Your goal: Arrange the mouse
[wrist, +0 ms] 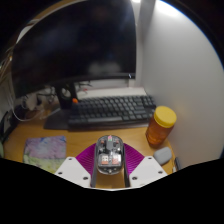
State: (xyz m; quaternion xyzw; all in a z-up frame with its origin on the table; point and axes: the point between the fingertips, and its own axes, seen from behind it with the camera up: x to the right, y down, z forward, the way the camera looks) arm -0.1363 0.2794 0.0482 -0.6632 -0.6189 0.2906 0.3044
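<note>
While gripper [110, 163] clamps it, mouse [109, 153] points lengthwise toward keyboard [108, 108].

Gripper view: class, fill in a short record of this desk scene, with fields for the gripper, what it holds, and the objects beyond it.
gripper: gripper, fingers closed on the mouse from both sides
held object: mouse, translucent shell, between the pink pads
ahead of gripper: black keyboard on a wooden desk
behind keyboard: dark monitor
right of keyboard: orange bottle with yellow cap, upright
left of gripper: patterned coaster, flat on the desk
</note>
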